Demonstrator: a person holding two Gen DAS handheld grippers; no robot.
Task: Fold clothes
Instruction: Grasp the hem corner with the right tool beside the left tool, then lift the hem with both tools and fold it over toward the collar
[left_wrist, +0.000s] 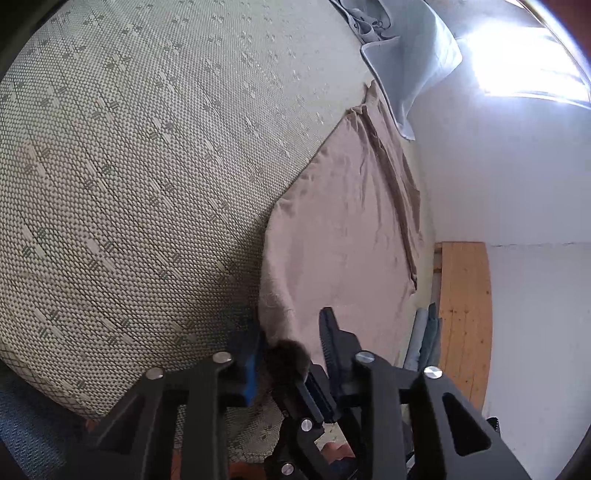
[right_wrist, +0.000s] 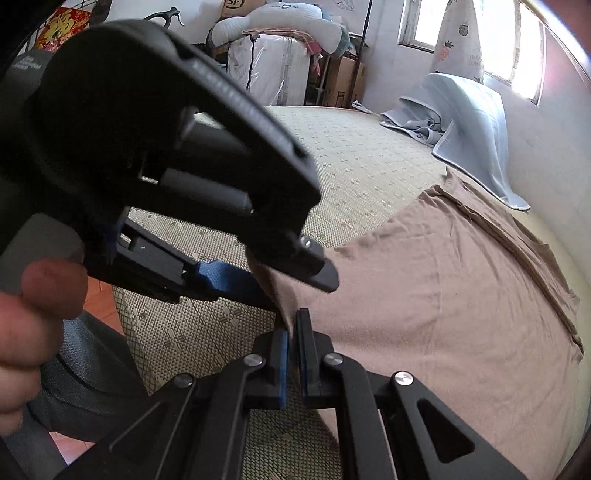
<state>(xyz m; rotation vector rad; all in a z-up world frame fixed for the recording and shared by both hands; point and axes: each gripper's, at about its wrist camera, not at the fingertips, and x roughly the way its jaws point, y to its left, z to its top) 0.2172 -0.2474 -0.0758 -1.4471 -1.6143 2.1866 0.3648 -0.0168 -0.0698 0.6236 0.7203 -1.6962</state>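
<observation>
Here, a tan garment (right_wrist: 443, 295) lies spread flat on a woven bed mat (right_wrist: 362, 162), its near corner at the mat's front edge. The right gripper (right_wrist: 291, 332) is clenched on the edge of that corner, its blue-lined fingers pressed together with cloth pinched between them. The left gripper (right_wrist: 291, 280), held in a hand (right_wrist: 33, 317), reaches in from the left just above; its jaws straddle the same corner, but whether the pads press the cloth cannot be told. A pale blue blanket (right_wrist: 461, 122) lies bunched at the far side of the mat, by the wall, well apart from both grippers.
</observation>
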